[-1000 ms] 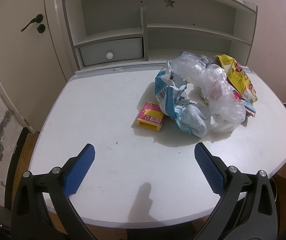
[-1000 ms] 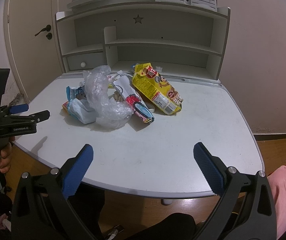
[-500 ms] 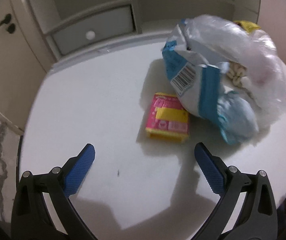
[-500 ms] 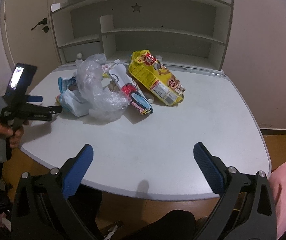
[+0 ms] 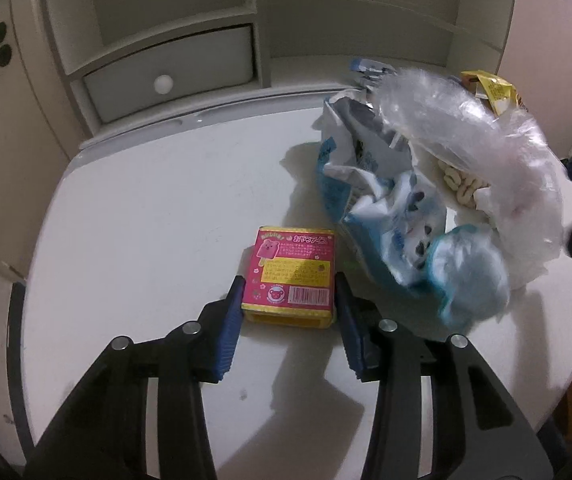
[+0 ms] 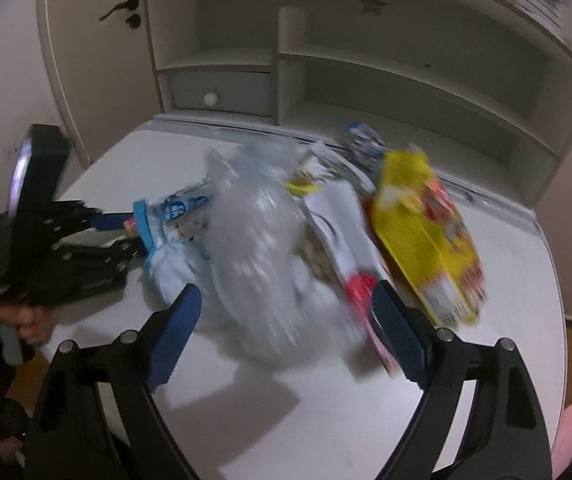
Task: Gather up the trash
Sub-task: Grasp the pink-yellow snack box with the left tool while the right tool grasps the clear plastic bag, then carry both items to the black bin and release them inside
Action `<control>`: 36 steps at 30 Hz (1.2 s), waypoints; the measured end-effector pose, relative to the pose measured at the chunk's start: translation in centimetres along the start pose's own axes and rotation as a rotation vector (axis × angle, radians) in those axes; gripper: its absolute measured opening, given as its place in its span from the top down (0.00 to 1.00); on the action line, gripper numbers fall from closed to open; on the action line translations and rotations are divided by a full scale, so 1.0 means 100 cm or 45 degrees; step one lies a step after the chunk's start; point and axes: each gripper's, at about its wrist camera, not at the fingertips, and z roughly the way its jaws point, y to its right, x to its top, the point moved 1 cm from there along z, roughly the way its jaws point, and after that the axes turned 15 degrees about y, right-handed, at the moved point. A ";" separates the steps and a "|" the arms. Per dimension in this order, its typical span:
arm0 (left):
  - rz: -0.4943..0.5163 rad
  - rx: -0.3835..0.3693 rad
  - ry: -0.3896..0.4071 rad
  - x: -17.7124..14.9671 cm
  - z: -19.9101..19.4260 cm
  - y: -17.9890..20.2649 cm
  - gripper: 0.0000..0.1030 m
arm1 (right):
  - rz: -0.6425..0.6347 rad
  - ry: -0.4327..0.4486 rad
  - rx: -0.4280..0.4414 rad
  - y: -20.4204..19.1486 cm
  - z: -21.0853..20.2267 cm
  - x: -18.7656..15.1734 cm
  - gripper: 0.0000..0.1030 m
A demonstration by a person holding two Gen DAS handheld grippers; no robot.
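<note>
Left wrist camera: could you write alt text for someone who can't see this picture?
The left gripper has its two blue fingers on either side of a small pink and yellow box lying on a white table. To the box's right sits a heap of crumpled wrappers and a clear plastic bag.

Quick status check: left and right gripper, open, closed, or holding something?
Left gripper: closed on the pink and yellow box, which sits on the desk.
Right gripper: open, straddling the clear plastic bag, nothing held.

Pink box [image 5: 292, 270] flat beside crumpled wrapper heap [image 5: 426, 200]
</note>
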 end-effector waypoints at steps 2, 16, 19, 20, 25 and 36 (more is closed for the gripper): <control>-0.006 0.011 0.013 -0.001 -0.008 -0.010 0.59 | -0.019 -0.021 -0.004 -0.007 0.015 0.006 0.35; -0.012 -0.022 0.203 0.033 -0.082 0.008 0.59 | 0.202 0.195 0.029 0.016 -0.064 0.052 0.73; 0.046 -0.127 0.231 0.045 -0.085 0.058 0.59 | 0.273 0.236 -0.084 0.058 -0.106 0.030 0.73; 0.069 -0.185 0.238 0.048 -0.085 0.083 0.59 | 0.307 0.238 -0.122 0.074 -0.118 0.021 0.73; 0.201 -0.486 0.252 0.050 -0.090 0.212 0.59 | 0.504 0.213 -0.405 0.169 -0.198 -0.062 0.73; 0.493 -1.063 0.129 -0.021 -0.089 0.496 0.59 | 0.998 0.039 -0.879 0.315 -0.312 -0.313 0.73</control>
